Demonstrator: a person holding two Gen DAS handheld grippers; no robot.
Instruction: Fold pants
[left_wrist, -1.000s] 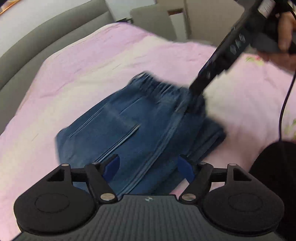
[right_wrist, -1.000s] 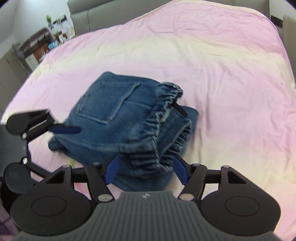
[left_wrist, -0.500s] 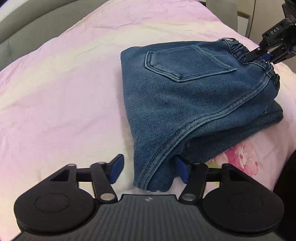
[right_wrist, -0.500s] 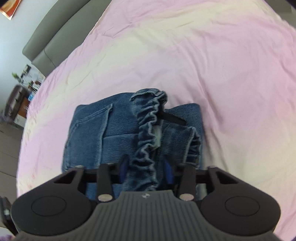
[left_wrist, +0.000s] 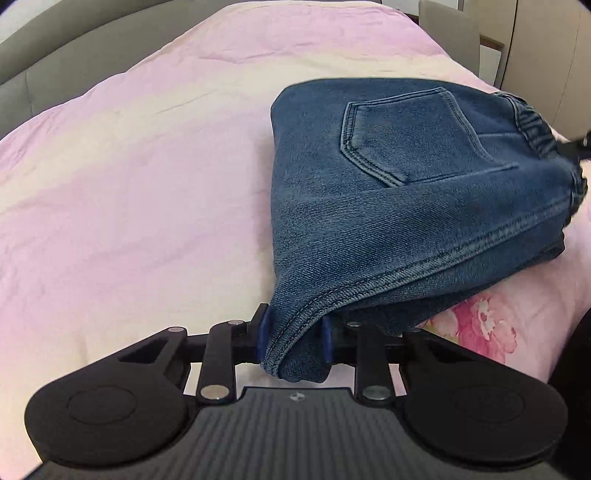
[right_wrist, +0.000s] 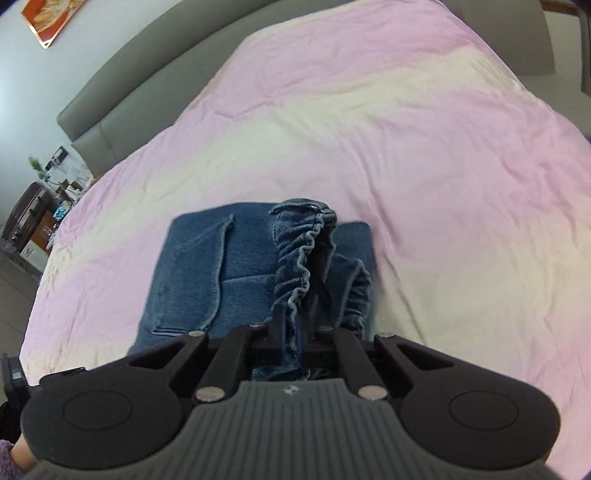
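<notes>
Folded blue denim pants (left_wrist: 406, 206) lie on the bed, back pocket up. My left gripper (left_wrist: 294, 338) has the near seamed corner of the pants between its blue pads (left_wrist: 262, 334); its jaws are closing and both pads touch the denim. In the right wrist view the pants (right_wrist: 192, 280) lie just ahead, with the gathered elastic waistband (right_wrist: 295, 251) standing up. My right gripper (right_wrist: 291, 332) is shut on that waistband. Its dark tip shows at the far right of the left wrist view (left_wrist: 576, 146).
A pink and cream duvet (left_wrist: 129, 166) covers the bed, with a floral patch (left_wrist: 480, 325) near the pants. A grey padded headboard (right_wrist: 122, 107) curves along the far side. Cluttered furniture (right_wrist: 33, 218) stands off the bed's left; a chair (left_wrist: 450, 33) stands beyond the bed.
My left jaws narrowed onto the pants' near corner, which now rises between the pads. My right jaws closed fully on the waistband, and the view pulled nearer to the denim.
</notes>
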